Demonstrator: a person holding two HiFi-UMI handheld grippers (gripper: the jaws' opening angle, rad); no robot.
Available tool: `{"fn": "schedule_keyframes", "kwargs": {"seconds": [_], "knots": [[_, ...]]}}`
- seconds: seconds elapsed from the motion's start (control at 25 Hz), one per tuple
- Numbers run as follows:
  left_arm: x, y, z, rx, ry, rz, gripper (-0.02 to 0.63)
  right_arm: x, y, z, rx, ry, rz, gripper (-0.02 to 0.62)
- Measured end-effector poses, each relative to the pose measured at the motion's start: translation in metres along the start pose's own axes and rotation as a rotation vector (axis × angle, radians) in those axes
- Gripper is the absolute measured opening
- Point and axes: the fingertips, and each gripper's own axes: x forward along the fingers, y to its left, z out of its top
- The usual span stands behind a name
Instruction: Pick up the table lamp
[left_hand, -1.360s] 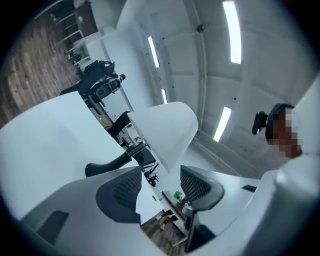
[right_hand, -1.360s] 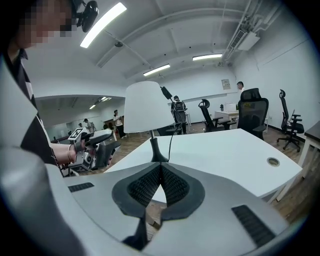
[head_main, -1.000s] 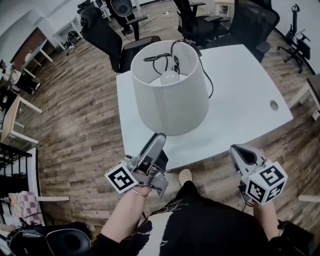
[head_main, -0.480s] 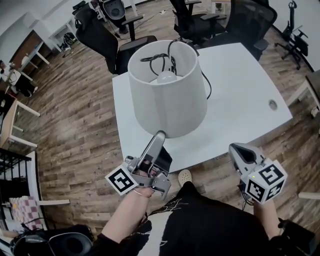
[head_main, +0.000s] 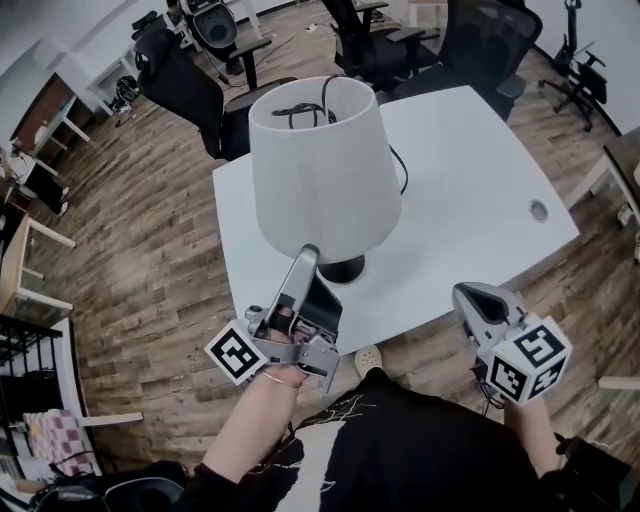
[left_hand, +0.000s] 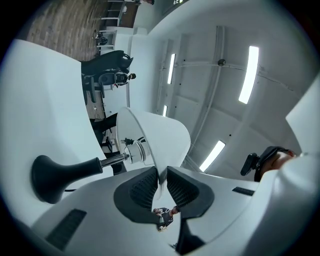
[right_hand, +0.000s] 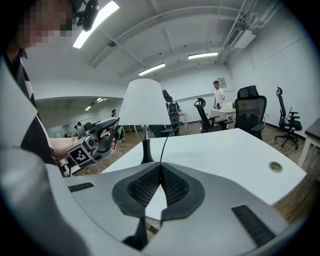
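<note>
Table lamp (head_main: 315, 170) stands upright near the front-left corner of the white table (head_main: 470, 180), dark base on the top. Left gripper (head_main: 305, 258) reaches up from below, jaws just closing, now pinching the shade's lower rim. Black cord (head_main: 402, 168) trails behind, office chairs (head_main: 190, 75) beyond. Right gripper (head_main: 468, 296) hangs off the front edge, jaws together, empty.

Left tongs (left_hand: 161, 184): the jaws have just been closing. The ribbed black pads (left_hand: 144, 187) pinch the bottom rim of the white shade (left_hand: 162, 137), one pad inside it and one outside. The view is rolled sideways. The lamp's metal stem (left_hand: 112, 160) runs left from the bulb holder (left_hand: 136, 151) to the black base (left_hand: 52, 177). The base sits by the white worktop (left_hand: 45, 100); contact cannot be confirmed. Black office chairs (left_hand: 106, 75) stand beyond. Ceiling light strips (left_hand: 248, 74) show at upper right.
</note>
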Motion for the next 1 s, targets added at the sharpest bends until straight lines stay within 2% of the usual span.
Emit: {"fn": "schedule_keyframes", "kwargs": {"seconds": [0.32,0.68,1.0], "knots": [[0.032,0.001,0.012,-0.015,0.016,-0.009,0.048,0.012,-0.013,0.018,0.019,-0.014,0.004,0.012],[0.044,0.011,0.031,-0.097,-0.027,-0.040,0.032,0.052,-0.026,0.048,0.024,-0.056,0.048,0.012],[0.057,0.008,0.039,-0.055,-0.037,-0.053,0.021,0.079,-0.028,0.077,-0.012,-0.070,0.138,0.012]]}}
